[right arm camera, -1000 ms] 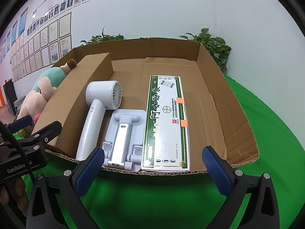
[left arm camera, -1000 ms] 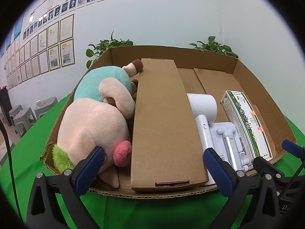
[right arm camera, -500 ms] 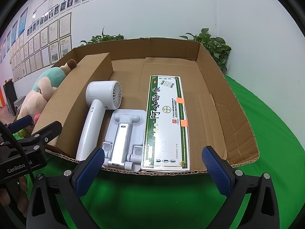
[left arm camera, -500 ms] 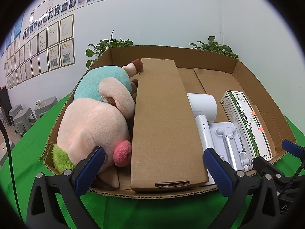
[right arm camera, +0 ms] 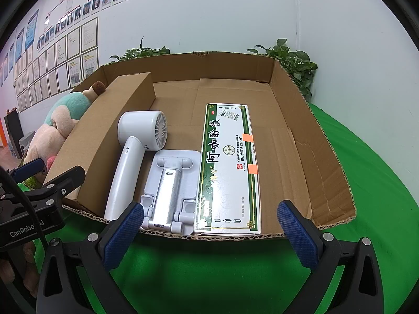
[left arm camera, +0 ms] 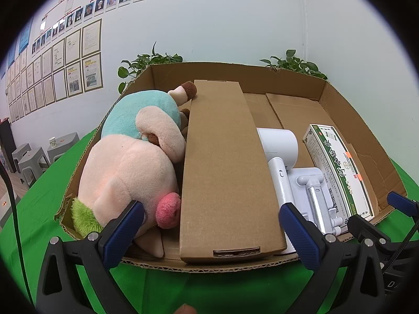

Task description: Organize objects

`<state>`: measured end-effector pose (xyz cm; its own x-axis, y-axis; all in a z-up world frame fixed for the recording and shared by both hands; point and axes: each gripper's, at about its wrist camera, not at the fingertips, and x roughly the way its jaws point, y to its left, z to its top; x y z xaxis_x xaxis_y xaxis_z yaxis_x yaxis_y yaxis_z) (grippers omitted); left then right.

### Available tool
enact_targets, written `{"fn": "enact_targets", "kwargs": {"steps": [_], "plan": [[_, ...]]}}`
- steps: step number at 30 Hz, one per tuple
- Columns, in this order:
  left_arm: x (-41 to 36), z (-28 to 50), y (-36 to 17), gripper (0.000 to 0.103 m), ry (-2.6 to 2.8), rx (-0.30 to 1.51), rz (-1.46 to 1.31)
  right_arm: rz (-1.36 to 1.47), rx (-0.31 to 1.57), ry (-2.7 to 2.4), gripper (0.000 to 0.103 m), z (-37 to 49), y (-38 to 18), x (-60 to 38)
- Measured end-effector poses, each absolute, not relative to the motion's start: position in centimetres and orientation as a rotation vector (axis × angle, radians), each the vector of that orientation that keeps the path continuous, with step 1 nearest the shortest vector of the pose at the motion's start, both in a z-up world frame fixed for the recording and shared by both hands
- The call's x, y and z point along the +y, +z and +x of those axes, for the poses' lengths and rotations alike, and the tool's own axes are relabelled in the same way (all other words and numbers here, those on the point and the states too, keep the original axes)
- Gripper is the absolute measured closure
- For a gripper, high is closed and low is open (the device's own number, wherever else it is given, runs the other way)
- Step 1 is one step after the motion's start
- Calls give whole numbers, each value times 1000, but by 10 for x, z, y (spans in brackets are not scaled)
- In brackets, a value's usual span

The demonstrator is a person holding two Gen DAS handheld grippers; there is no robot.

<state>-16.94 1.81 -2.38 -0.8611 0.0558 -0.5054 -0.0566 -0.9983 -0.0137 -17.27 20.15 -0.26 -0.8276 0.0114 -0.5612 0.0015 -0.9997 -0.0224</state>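
An open cardboard tray box (left arm camera: 348, 120) (right arm camera: 301, 110) lies on a green cloth. In it lie a pink and teal plush toy (left arm camera: 125, 167) (right arm camera: 55, 130) at the left, a long brown carton (left arm camera: 222, 172) (right arm camera: 104, 136), a white handheld fan (left arm camera: 277, 151) (right arm camera: 136, 151), a white folding stand (left arm camera: 311, 193) (right arm camera: 170, 183) and a green-and-white flat box (left arm camera: 337, 167) (right arm camera: 229, 167). My left gripper (left arm camera: 212, 235) is open and empty just before the box's near edge. My right gripper (right arm camera: 212, 233) is open and empty before the stand and flat box.
Green cloth (right arm camera: 379, 183) covers the table around the box. Potted plants (right arm camera: 296, 62) stand behind the box against a white wall. Grey stools (left arm camera: 34, 157) stand at far left. The left gripper's body (right arm camera: 34, 198) shows at the right wrist view's left edge.
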Motion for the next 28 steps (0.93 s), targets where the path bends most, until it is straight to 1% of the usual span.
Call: {"fn": "enact_targets", "kwargs": {"steps": [28], "plan": [[20, -168, -24, 0, 2985, 21, -808, -920, -34, 2997, 0, -174, -3, 201]]}}
